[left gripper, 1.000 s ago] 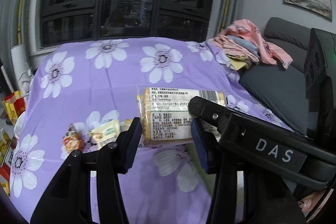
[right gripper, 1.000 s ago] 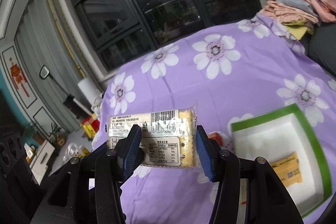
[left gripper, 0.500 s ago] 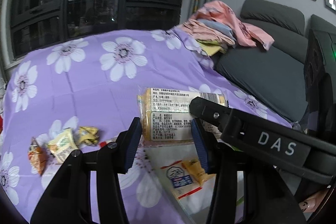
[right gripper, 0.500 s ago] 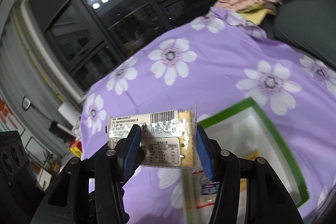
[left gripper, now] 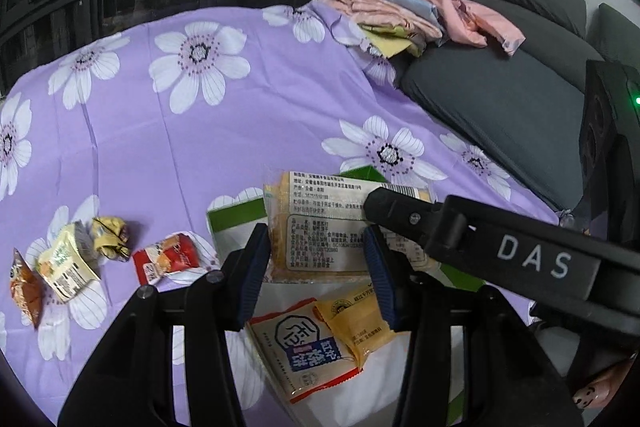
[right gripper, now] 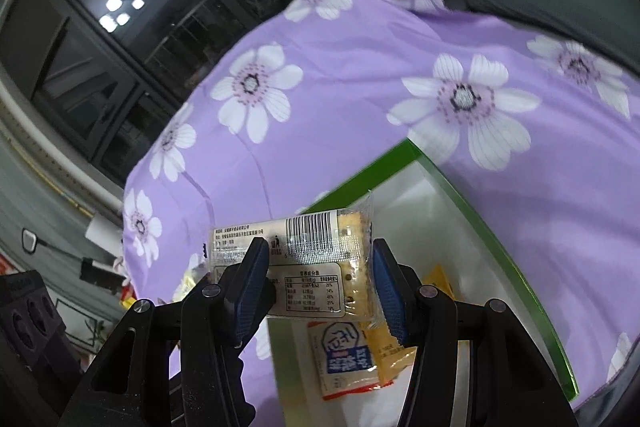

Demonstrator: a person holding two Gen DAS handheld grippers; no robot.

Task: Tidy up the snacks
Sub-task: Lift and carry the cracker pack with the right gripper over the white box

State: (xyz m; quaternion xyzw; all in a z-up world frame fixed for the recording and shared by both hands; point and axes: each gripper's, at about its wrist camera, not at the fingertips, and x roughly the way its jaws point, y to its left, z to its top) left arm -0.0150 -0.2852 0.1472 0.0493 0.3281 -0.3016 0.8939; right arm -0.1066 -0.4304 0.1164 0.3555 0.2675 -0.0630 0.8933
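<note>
A clear-wrapped cracker pack [left gripper: 320, 227] [right gripper: 316, 267] is held in the air between both grippers, above a white tray with a green rim [right gripper: 472, 203] [left gripper: 232, 219]. My left gripper [left gripper: 318, 263] is shut on one end of the pack. My right gripper [right gripper: 318, 287] is shut on the other end; its black arm marked DAS crosses the left wrist view. In the tray lie a white and blue snack packet [left gripper: 304, 351] [right gripper: 344, 359] and a yellow packet [left gripper: 356, 319] [right gripper: 384, 347].
Loose snacks lie on the purple flowered cloth [left gripper: 180, 131] left of the tray: a red packet [left gripper: 166, 261], a crumpled yellow one [left gripper: 110, 237], a pale green one [left gripper: 64, 267] and an orange one [left gripper: 24, 291]. A grey sofa [left gripper: 500, 99] with folded clothes [left gripper: 408, 7] stands at the right.
Both grippers have carried the cracker pack to the right and down, from above the bare cloth to above the tray. The grip on the pack is unchanged.
</note>
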